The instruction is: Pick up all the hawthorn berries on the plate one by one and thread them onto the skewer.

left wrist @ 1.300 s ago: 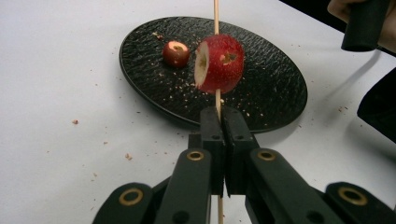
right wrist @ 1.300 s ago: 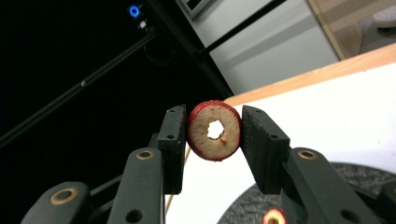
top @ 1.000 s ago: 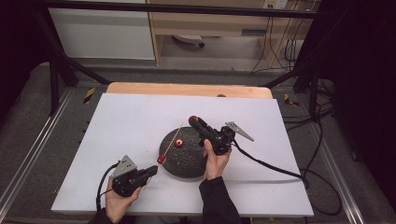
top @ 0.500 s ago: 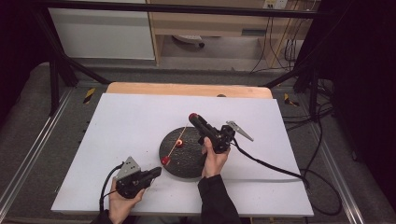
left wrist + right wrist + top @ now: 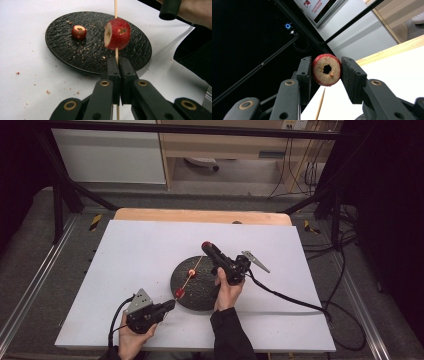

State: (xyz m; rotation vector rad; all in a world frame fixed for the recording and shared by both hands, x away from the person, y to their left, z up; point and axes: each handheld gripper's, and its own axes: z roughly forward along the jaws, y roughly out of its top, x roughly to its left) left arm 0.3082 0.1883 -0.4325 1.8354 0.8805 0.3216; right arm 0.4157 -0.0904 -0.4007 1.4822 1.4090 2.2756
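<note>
**A:** What has changed in the last second?

**B:** Not much. The left claw [image 5: 119,62] has edged the skewer [image 5: 115,7] a little toward the right claw [image 5: 326,68], which has held still. The high view is small, so I'd call that shift likely, not certain.

**A:** Meaning what?

**B:** I judge the skewer tip is being lined up with the hole in the ring [image 5: 321,76], ready for threading. It isn't in yet.

**A:** And the claws?

**B:** The left one is clamped shut on the skewer's low end. A red piece [image 5: 117,33] is already threaded just above its jaws. The right one pinches the ring by its red skin, with the hole facing its camera.

**A:** Where does the ring sit relative to the skewer?

**B:** It's up in the air past the plate's [image 5: 62,50] far rim, about mid-table [image 5: 140,250]. In the right gripper view the tip shows just below the ring, near but apart.

**A:** Anything else?

**B:** One loose bit [image 5: 79,32] lies on the plate, which sits nearer the table's near edge.
</note>
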